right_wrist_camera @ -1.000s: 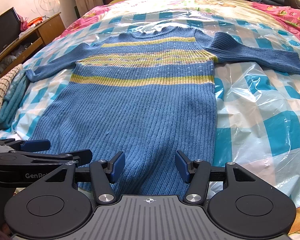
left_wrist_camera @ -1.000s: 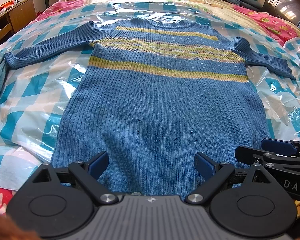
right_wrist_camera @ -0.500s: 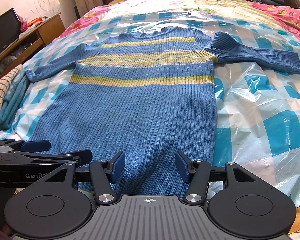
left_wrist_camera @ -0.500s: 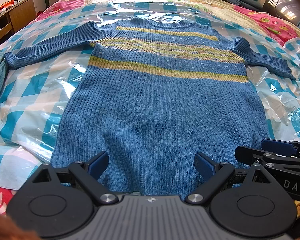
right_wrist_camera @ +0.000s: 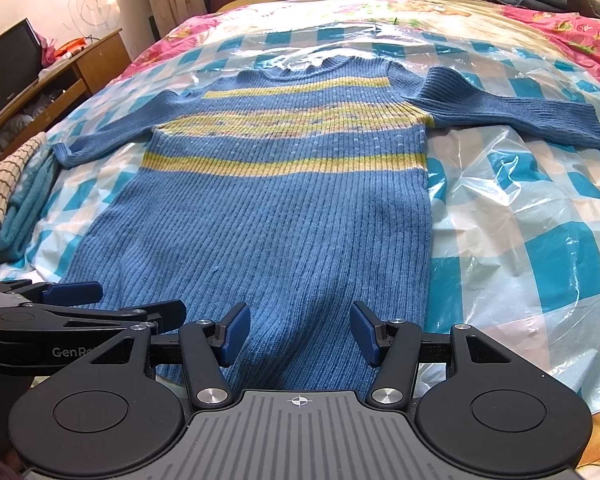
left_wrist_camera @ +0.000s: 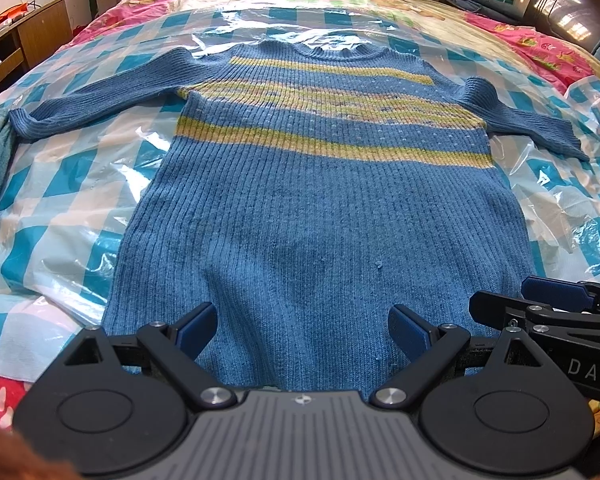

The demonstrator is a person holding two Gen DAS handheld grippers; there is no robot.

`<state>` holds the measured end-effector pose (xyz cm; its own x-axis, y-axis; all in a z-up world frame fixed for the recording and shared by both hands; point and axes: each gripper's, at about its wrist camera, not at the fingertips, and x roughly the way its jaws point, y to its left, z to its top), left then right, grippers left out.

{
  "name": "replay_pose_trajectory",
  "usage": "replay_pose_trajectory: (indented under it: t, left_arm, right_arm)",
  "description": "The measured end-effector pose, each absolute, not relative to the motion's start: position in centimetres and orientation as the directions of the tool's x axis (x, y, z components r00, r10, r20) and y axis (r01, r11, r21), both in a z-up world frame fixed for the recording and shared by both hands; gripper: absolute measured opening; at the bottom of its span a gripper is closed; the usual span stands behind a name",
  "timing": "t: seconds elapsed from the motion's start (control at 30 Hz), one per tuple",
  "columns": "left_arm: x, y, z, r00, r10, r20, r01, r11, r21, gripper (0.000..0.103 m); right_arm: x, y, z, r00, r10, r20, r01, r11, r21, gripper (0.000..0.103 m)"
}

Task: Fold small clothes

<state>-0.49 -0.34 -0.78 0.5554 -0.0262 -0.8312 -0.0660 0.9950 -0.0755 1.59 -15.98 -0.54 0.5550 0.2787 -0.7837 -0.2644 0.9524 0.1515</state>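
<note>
A blue ribbed sweater (left_wrist_camera: 320, 208) (right_wrist_camera: 284, 216) with yellow stripes across the chest lies flat on the bed, both sleeves spread outward, its hem nearest me. My left gripper (left_wrist_camera: 302, 330) hovers over the hem's left part, open, nothing between its blue pads. My right gripper (right_wrist_camera: 300, 334) is open over the hem's right part, also with nothing in it. Each gripper shows from the side in the other's view: the right gripper (left_wrist_camera: 556, 308) at the lower right, the left gripper (right_wrist_camera: 76, 304) at the lower left.
A clear plastic sheet with a blue-and-white check (right_wrist_camera: 520, 216) (left_wrist_camera: 68, 184) covers the bed under the sweater. Folded teal and striped cloths (right_wrist_camera: 8, 200) lie at the bed's left edge. A wooden desk (right_wrist_camera: 68, 76) stands to the left, and pink floral bedding (left_wrist_camera: 540, 48) lies beyond.
</note>
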Motion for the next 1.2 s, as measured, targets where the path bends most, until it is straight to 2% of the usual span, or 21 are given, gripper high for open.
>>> replay_pose_trajectory:
  t: [0.17, 0.5, 1.0, 1.2]
  left_arm:
    - [-0.1, -0.5, -0.1, 0.577, -0.041, -0.816, -0.049, 0.995, -0.084, 0.096]
    - [2.4, -2.5, 2.8, 0.639, -0.089, -0.764, 0.036, 0.996, -0.087, 0.096]
    - [11.8, -13.0, 4.5, 0.645, -0.209, -0.735, 0.234, 0.970, -0.071, 0.096]
    - [14.9, -17.4, 3.8, 0.636, -0.258, -0.728, 0.288, 0.954, -0.087, 0.096]
  right_arm:
    - [1.7, -16.6, 0.0, 0.574, 0.275, -0.771, -0.250, 0.956, 0.155, 0.060]
    - [3.3, -19.5, 2.4, 0.640, 0.286, -0.713, -0.189, 0.958, 0.215, 0.060]
    - [11.9, -33.5, 4.0, 0.777, 0.138, -0.614, 0.090, 0.942, 0.325, 0.060]
    - [16.5, -41.0, 1.7, 0.780, 0.120, -0.615, 0.234, 0.854, 0.464, 0.057]
